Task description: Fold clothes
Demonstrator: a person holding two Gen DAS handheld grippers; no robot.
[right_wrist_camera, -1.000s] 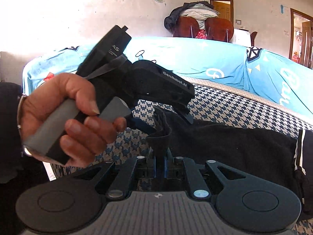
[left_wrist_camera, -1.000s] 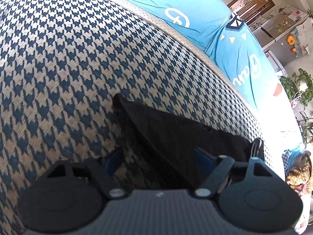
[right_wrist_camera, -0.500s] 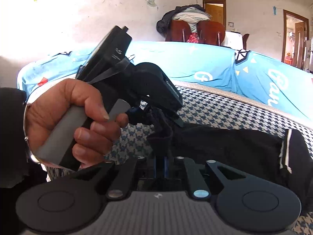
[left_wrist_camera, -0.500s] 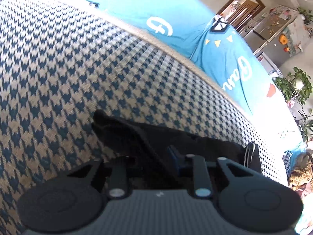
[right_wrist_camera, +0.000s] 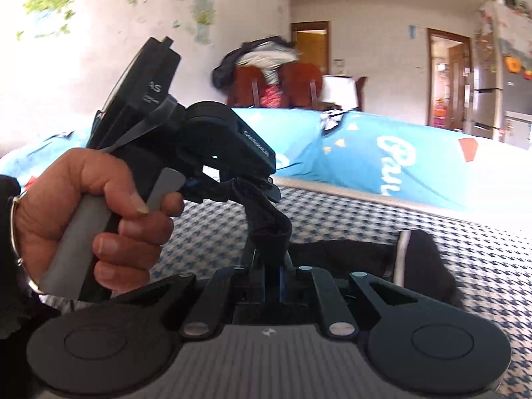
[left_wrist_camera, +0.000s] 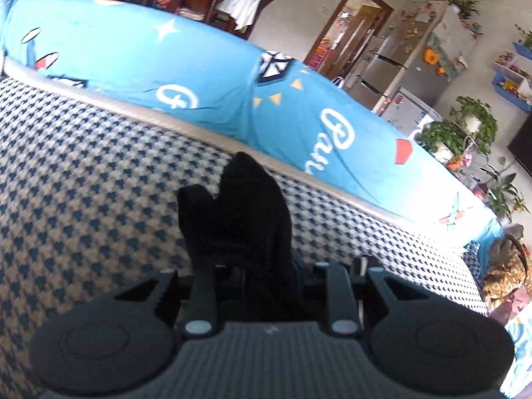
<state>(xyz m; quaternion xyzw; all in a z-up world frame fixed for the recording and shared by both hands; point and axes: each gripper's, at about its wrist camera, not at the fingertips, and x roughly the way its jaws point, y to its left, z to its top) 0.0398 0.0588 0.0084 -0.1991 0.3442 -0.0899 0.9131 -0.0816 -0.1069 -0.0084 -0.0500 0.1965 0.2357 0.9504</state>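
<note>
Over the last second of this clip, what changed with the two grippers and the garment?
The left gripper went from open around the black fabric garment to shut on it, then lifted that end off the blue-and-cream houndstooth cover. The right gripper stayed clamped on its corner; the rest of the garment still lies there.

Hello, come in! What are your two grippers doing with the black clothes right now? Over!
Left gripper shut on black garment. Right gripper shut on it too. Garment's far end on houndstooth cover. Nothing in the way.

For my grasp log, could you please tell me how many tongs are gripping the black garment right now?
2. The left tongs pinch a bunched edge of the black garment; the right tongs clamp another fold. None seem hidden.
</note>
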